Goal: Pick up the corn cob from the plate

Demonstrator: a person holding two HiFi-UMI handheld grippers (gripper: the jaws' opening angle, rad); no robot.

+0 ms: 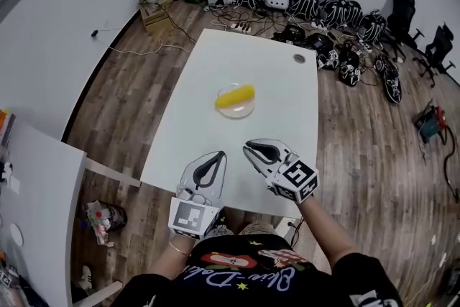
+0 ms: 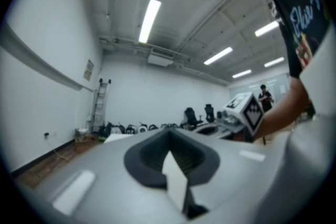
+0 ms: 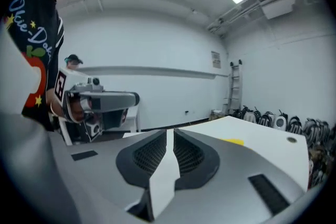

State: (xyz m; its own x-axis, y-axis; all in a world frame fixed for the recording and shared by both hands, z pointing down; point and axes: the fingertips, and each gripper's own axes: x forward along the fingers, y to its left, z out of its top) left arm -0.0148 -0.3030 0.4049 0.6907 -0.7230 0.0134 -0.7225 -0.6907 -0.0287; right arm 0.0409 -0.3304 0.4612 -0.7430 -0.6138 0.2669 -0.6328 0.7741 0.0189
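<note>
The yellow corn cob (image 1: 235,95) lies on a small clear plate (image 1: 238,112) in the middle of the white table (image 1: 273,83). Both grippers hover over the table's near edge, well short of the plate. My left gripper (image 1: 219,154) points toward the plate with its jaws together and nothing between them; its own view shows the jaws (image 2: 169,135) meeting. My right gripper (image 1: 247,147) sits just right of it, shut and empty (image 3: 169,132). In the right gripper view a sliver of the corn cob (image 3: 231,141) shows past the right jaw.
Several backpacks and helmets (image 1: 302,0) line the far wall, with office chairs (image 1: 424,32) at the right. A cardboard box (image 1: 155,15) stands at the far left. Another white table (image 1: 36,183) is at my left. A cable hole (image 1: 299,59) marks the table's far corner.
</note>
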